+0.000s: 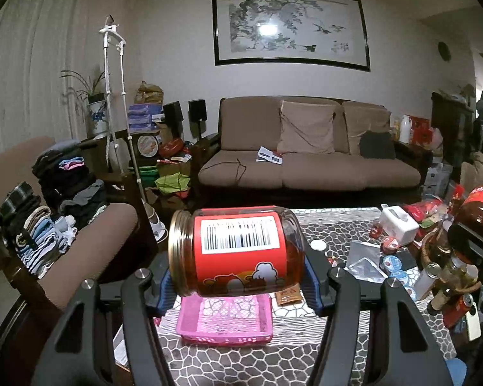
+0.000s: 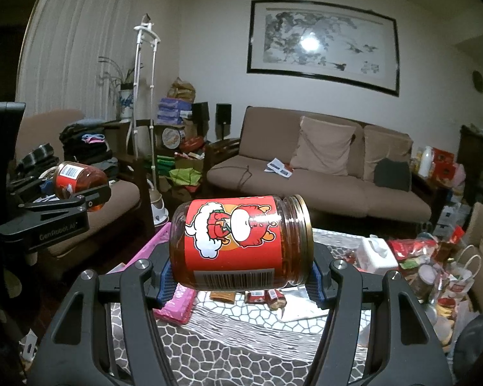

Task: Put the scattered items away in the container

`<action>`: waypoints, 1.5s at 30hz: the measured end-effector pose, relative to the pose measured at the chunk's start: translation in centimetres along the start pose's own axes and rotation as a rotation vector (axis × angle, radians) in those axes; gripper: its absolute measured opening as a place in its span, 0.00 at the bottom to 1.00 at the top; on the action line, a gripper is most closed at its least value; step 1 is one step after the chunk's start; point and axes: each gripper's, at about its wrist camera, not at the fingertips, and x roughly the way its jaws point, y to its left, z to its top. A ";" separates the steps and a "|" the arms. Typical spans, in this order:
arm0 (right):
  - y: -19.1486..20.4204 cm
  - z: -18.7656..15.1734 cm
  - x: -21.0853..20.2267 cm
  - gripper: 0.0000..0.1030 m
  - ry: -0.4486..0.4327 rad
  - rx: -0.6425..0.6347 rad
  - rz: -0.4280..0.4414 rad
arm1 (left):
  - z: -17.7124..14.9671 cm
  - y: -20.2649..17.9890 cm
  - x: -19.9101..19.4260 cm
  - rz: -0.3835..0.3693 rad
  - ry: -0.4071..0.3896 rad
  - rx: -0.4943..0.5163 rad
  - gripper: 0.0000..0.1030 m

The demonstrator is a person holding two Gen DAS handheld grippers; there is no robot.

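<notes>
Cluttered living room, dim indoor light

Brown sofa (image 1: 309,157) with cushions against white wall (image 1: 177,48), framed ink painting (image 1: 291,29) above; curtain (image 1: 29,64) left, armchair (image 1: 90,225) piled with folded clothes (image 1: 48,212).

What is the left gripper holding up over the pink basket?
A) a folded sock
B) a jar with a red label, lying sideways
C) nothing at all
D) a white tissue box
B: the left gripper is shut on a jar with a red label, its barcode facing up and gold lid pointing left, above the pink basket on the table.
</notes>
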 end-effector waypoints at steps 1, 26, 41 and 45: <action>0.2 0.0 0.1 0.58 -0.001 -0.002 0.003 | 0.0 0.2 0.0 0.004 0.000 -0.002 0.60; 5.0 0.4 2.4 0.58 0.015 -0.061 0.102 | -1.3 4.7 0.1 0.096 0.034 -0.052 0.60; 8.1 0.2 4.2 0.58 0.015 -0.084 0.166 | -1.8 7.8 -0.3 0.173 0.048 -0.072 0.60; 8.8 0.2 4.5 0.58 0.017 -0.087 0.169 | -2.1 8.5 -0.5 0.185 0.054 -0.076 0.60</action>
